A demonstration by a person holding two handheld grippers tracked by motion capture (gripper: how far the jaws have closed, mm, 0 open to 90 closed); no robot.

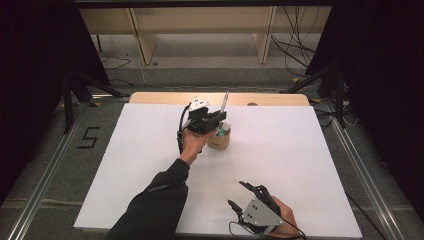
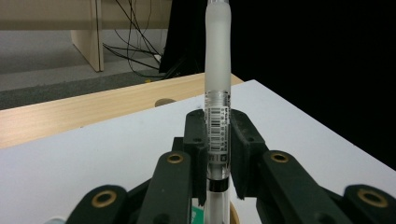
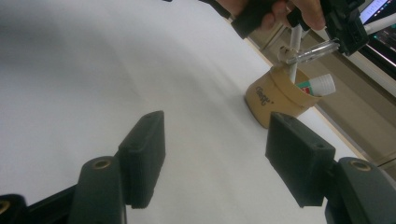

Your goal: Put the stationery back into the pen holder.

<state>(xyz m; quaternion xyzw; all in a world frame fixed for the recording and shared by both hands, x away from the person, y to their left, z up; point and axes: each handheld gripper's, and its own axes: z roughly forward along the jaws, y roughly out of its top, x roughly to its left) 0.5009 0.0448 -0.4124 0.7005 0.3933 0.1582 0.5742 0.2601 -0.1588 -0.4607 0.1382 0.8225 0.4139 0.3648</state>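
Your left gripper [image 1: 212,116] is clenched on a pen [image 1: 224,102], which stands upright between the jaws over the far middle of the white tabletop [image 1: 125,165]. In the left gripper view the pen [image 2: 218,107] rises straight up between the two pads, its barcode label at the height of the jaws and its frosted upper part above them. Just below the gripper, on the tabletop, stands a brown paper cup [image 1: 218,140]; the pen's lower end sits above the cup's mouth, though you cannot tell whether it reaches inside. From the right gripper view the cup [image 3: 273,97] holds a white-capped item and a white stick, with the clear pen [image 3: 313,51] held above its rim by the other gripper.

Your right gripper [image 1: 250,196] lies low at the near right of the tabletop, well apart from the cup. Its jaws are released, standing wide with nothing between them, as its own view shows [image 3: 215,149].
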